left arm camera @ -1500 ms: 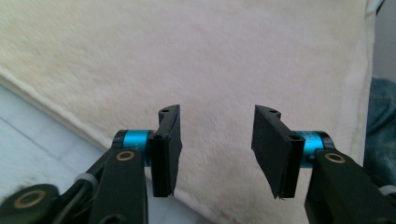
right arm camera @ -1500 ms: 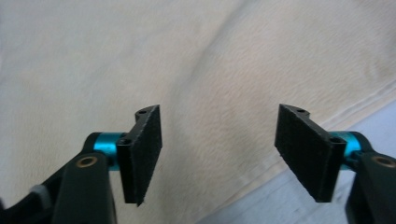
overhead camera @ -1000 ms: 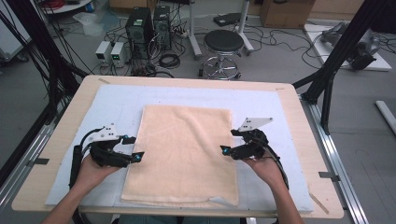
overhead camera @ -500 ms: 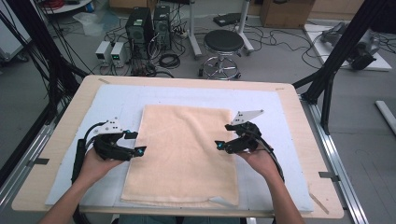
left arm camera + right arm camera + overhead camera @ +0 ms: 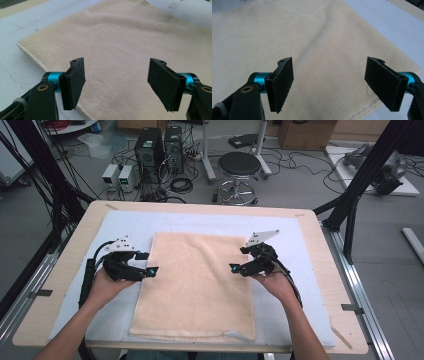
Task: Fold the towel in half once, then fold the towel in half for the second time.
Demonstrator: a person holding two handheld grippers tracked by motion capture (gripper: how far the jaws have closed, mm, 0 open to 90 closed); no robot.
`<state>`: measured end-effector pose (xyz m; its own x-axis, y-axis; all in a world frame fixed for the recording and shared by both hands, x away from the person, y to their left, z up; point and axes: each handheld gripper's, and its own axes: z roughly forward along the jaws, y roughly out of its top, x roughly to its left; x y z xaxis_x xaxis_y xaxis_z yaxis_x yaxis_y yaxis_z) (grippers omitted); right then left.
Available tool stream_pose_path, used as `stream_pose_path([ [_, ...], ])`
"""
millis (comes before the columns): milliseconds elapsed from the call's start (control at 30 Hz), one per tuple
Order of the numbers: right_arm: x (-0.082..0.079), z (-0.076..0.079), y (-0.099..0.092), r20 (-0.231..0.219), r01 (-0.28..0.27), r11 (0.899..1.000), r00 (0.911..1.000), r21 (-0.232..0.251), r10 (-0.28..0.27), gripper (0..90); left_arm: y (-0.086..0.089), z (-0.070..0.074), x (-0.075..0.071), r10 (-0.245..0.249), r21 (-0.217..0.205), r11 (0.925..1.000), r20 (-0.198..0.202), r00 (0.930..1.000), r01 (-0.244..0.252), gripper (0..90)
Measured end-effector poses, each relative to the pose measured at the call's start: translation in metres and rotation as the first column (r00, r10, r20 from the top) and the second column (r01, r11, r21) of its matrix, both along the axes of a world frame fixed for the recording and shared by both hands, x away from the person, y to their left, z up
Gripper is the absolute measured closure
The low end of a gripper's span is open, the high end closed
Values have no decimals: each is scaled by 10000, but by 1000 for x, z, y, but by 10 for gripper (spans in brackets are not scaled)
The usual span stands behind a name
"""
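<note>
A cream towel (image 5: 196, 285) lies flat on the pale blue mat (image 5: 310, 270) that covers the wooden counter (image 5: 320, 227). It looks already folded at least once, since a second layer peeks out at its near right corner. Whatever fold comes next has not begun: no edge is lifted and nothing is gripped.

Your left gripper (image 5: 150, 271) hovers at the towel's left long edge, about midway along it, pointing inward. Your right gripper (image 5: 235, 268) hovers over the towel just inside its right long edge, also pointing inward, so the two face each other across the cloth. Both are released, jaws spread wide with only towel surface visible beneath them. In the left gripper view, the left gripper (image 5: 117, 83) has its jaws straddling the towel's edge where it meets the mat. In the right gripper view, the right gripper (image 5: 330, 83) looks across the cloth, with the towel's right edge and the mat past its right jaw.

For room to move: the mat gives a wide bare margin on the left, right and far sides of the towel. The near edge of the towel lies close to the counter's near edge, so there is little slack toward you. Past the far edge, the floor holds a stool (image 5: 240, 170), computer cases and loose cables, well apart from the work.
</note>
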<state>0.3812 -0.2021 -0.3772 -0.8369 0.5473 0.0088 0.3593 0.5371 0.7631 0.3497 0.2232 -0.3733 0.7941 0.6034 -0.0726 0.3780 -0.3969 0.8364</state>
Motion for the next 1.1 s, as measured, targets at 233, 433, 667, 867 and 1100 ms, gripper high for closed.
stream_pose_path([
  [233, 22, 5, -5, -59, 314, 9995, 9995, 24, -314, 228, -3, 9, 27, 79, -417, 9991, -134, 9999, -85, 310],
  [433, 43, 15, -9, -30, 554, 9984, 9985, -80, -554, 232, -5, 16, 57, 413, -156, 9990, -223, 9989, -417, 315],
  [667, 64, 9, -18, -198, 1121, 9937, 9935, -77, -1122, 233, -2, 9, 83, 844, -150, 9963, -388, 9957, -850, 318],
  [867, 78, -8, -23, -492, 1575, 9870, 9861, -321, -1590, 233, 6, -12, 101, 1454, -74, 9892, -572, 9877, -1461, 315],
  [1100, 88, -26, -32, -763, 1995, 9790, 9764, -426, -2023, 233, 7, -39, 117, 2169, 379, 9760, -903, 9720, -2143, 329],
])
